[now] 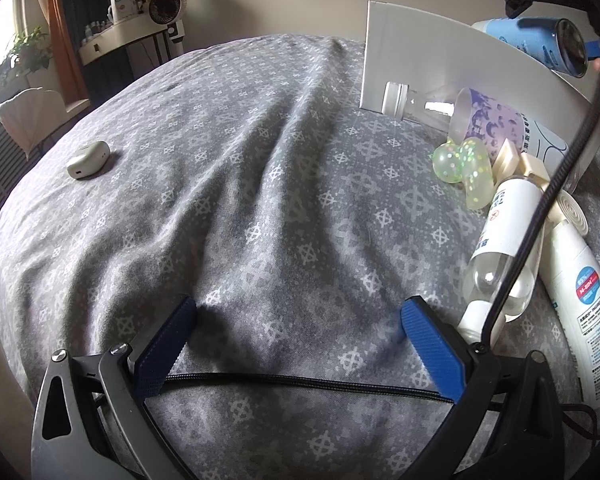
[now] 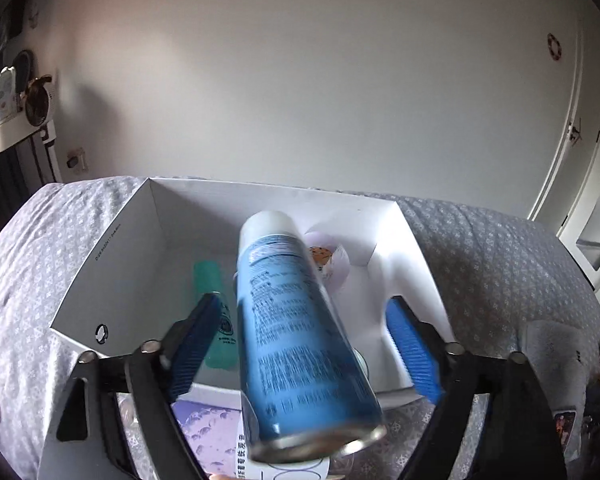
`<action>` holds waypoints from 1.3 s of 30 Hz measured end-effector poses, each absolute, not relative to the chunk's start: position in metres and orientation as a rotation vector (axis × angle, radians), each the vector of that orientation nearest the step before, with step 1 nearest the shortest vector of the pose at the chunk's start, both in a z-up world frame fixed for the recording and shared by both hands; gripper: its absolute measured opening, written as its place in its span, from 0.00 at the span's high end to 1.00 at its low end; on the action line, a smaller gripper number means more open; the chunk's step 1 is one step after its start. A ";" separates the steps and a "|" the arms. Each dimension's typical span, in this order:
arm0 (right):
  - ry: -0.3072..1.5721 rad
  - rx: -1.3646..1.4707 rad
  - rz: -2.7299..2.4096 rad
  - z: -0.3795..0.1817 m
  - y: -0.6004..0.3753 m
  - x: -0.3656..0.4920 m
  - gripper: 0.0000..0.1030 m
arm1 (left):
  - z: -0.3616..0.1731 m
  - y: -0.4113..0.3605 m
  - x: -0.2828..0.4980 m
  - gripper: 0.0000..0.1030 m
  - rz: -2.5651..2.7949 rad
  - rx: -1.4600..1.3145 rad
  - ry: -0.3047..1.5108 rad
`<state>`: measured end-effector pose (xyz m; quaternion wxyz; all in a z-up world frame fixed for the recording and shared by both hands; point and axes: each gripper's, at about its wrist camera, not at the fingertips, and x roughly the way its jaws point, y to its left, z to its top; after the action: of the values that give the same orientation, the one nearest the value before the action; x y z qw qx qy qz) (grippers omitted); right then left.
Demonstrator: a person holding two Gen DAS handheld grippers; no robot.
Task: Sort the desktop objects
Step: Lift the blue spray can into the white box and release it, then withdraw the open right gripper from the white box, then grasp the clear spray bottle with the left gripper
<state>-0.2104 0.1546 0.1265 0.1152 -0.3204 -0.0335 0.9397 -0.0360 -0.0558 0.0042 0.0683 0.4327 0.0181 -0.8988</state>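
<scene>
Right wrist view: the right gripper (image 2: 306,344) is above the white box (image 2: 112,252), its blue pads spread well wider than the blue spray can (image 2: 300,320) between them. No pad visibly touches the can, which is blurred and tilted, cap toward the far wall; whether it is falling or supported from out of frame cannot be told. The position suggests a drop into the box, where a green tube (image 2: 212,292) and a pale rounded item (image 2: 328,256) (half hidden by the can) already lie.

Left wrist view: the left gripper (image 1: 300,340) rests released and empty over the grey patterned cover (image 1: 240,200). Unsorted things cluster at the right, near the box's outer wall: a clear bottle (image 1: 416,106), a purple cup (image 1: 492,120), a speckled green toy (image 1: 460,164), a clear spray bottle (image 1: 504,240) and a white bottle (image 1: 580,304) (cut off by the frame). A small white case (image 1: 88,159) lies well apart, far left. A black cable (image 1: 540,208) crosses the pile, obscuring labels.
</scene>
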 end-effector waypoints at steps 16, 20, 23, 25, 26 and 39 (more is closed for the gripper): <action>0.248 -1.035 2.482 0.076 0.260 -0.009 0.03 | 0.011 -0.062 -0.040 0.00 -2.768 1.479 0.024; 0.421 -1.119 2.385 0.042 0.274 0.029 0.03 | 0.025 -0.079 -0.041 0.00 -2.756 1.599 0.066; 0.546 -1.120 2.344 0.037 0.281 0.042 0.03 | 0.055 -0.106 -0.028 0.00 -2.794 1.436 0.349; 0.596 -1.094 2.355 0.040 0.280 0.047 0.03 | 0.073 -0.115 -0.022 0.00 -2.847 1.353 0.520; 0.593 -1.097 2.367 0.041 0.276 0.051 0.03 | 0.079 -0.114 -0.022 0.00 -2.875 1.336 0.556; 0.471 -1.242 2.147 0.006 0.248 0.051 0.00 | 0.037 0.049 -0.079 0.00 -2.993 1.856 -0.643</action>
<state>0.0507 0.2482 0.0057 0.3035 -0.4687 0.1779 0.8103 -0.0788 0.0489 0.0370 -0.2176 0.5061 -0.1752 -0.8160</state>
